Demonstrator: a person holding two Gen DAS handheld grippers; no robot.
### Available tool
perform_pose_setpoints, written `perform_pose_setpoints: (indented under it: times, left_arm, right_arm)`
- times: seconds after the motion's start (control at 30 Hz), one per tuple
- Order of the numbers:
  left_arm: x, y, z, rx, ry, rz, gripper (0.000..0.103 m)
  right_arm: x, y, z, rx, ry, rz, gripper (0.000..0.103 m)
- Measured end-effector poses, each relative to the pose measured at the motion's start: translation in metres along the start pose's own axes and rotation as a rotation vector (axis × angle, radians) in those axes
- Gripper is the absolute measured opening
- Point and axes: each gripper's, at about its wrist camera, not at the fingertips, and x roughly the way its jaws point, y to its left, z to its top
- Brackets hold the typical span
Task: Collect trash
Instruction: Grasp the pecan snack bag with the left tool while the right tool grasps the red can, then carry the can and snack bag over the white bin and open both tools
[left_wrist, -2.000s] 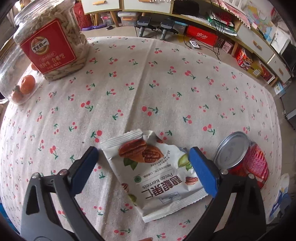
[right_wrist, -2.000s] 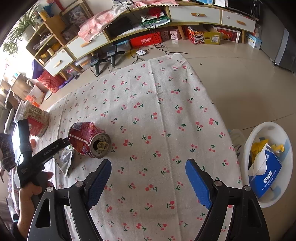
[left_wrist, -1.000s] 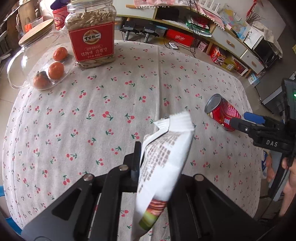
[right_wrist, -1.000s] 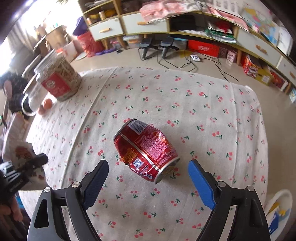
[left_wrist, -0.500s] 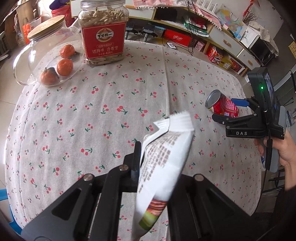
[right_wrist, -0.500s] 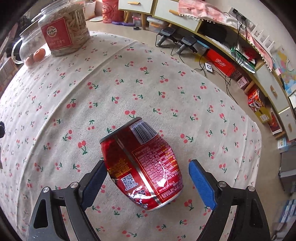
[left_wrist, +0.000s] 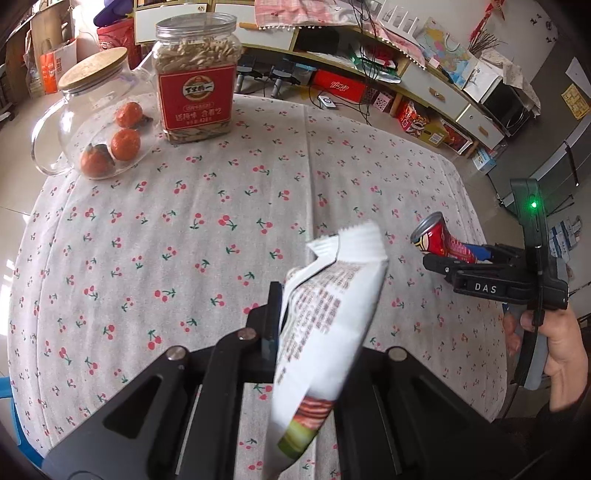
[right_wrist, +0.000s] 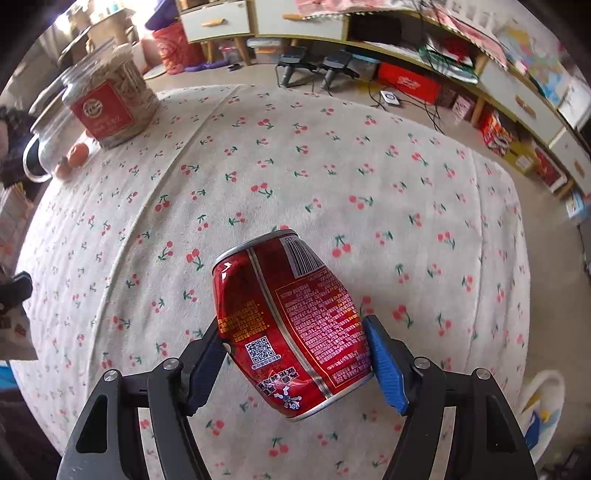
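Closest to us in the left wrist view, our left gripper (left_wrist: 295, 325) is clamped tight on a white snack wrapper (left_wrist: 325, 325), which stands up between the jaws with its printed back toward the camera and its torn top edge above the tablecloth (left_wrist: 207, 229), clear of the cloth. In the right wrist view our right gripper (right_wrist: 293, 354) points steeply down at a dented red can (right_wrist: 291, 321) that lies on its side on the cloth; the jaws are closing, the can sits between them, and the blue fingers (right_wrist: 384, 365) reach both flanks of it — whether they are pressing yet we cannot tell. The left wrist view shows the same gripper from the side, in the right hand (left_wrist: 561, 354) at the table's right edge, with the can's silver end poking out past it. A little beyond the can the cherry-print cloth runs bare across the middle of the table, with one seam through it. At the far left corner stand a clear plastic jar of seeds (left_wrist: 197, 74) with a red label and, just beside it, a glass teapot (left_wrist: 96, 122) with a cork lid and small orange fruits inside. Off the table's right edge, low in the right wrist view, part of a white bin (right_wrist: 543, 406) shows on the floor. Farther back — low shelves (left_wrist: 424, 81) with drawers, boxes and cables along the wall.
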Motion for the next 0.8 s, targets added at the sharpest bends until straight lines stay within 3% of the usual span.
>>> perform_pose_setpoints:
  times: [0.1,0.37,0.8]
  left_arm:
    - [-0.001,-0.008,-0.003,0.009,-0.003,-0.023,0.006]
    - [0.003,-0.042,-0.011,0.068,-0.002,-0.069,0.006]
    - [0.016,-0.099,-0.017,0.165,-0.015,-0.114,0.006]
  right_arm:
    - [-0.013,-0.014,-0.022,0.087,0.007,0.035,0.074]
    - [-0.055,-0.027,-0.073,0.135,-0.049,0.021,0.074]
    - [-0.078,-0.069,-0.119,0.219,-0.113,0.017,0.073]
